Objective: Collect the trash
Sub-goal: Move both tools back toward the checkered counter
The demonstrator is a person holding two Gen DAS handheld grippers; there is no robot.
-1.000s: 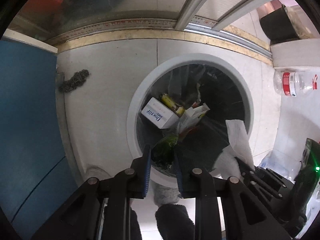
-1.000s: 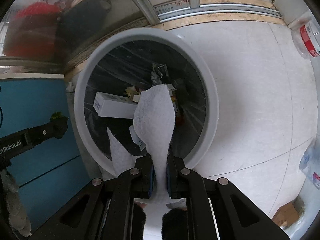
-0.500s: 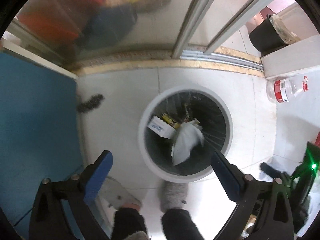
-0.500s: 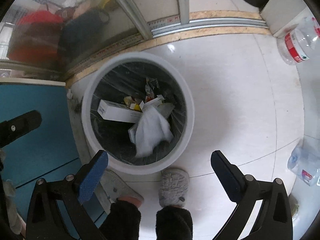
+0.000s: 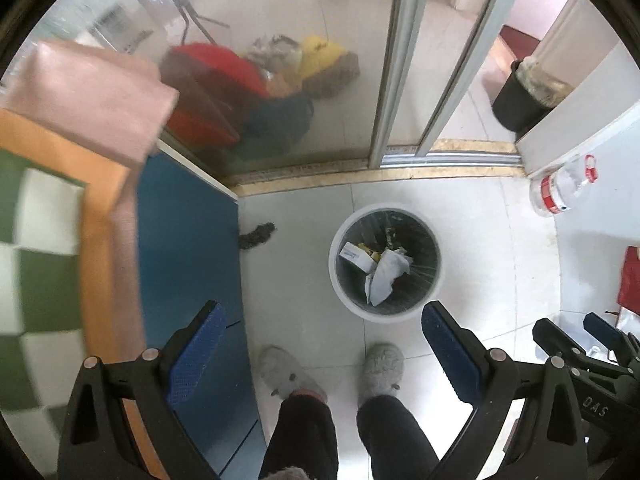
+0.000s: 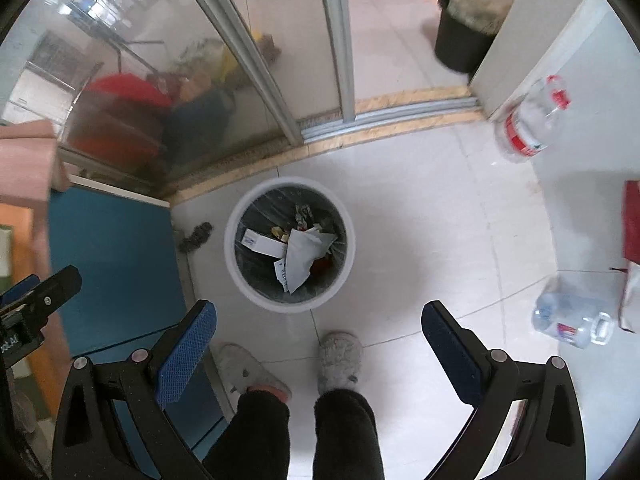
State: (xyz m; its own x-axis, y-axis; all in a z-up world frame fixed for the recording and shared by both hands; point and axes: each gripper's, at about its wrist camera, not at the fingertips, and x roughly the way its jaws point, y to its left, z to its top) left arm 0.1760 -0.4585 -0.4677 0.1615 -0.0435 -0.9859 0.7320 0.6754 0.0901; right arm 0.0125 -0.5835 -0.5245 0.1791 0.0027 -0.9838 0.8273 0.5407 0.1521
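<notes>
A round white trash bin (image 5: 340, 280) with a dark liner stands on the tiled floor, also in the right wrist view (image 6: 232, 264). Inside lie a white paper towel (image 5: 382, 276) (image 6: 302, 256), a small white box (image 5: 354, 254) (image 6: 258, 242) and mixed scraps. My left gripper (image 5: 320, 320) is open and empty, high above the bin. My right gripper (image 6: 318, 316) is open and empty, also high above it. The right gripper's body shows at the left wrist view's lower right (image 5: 580, 352).
A blue cabinet (image 5: 188, 264) and a table with a checked cloth (image 5: 36, 272) stand at left. Plastic bottles (image 6: 528, 124) (image 6: 572, 316) lie on the floor at right. Glass sliding doors (image 5: 304, 72) are ahead. A black bin (image 5: 520, 96) stands beyond. The person's slippers (image 5: 380, 368) are below.
The right gripper opened and dropped the paper towel into the bin. The left gripper opened too. Both grippers have risen well above the bin.
</notes>
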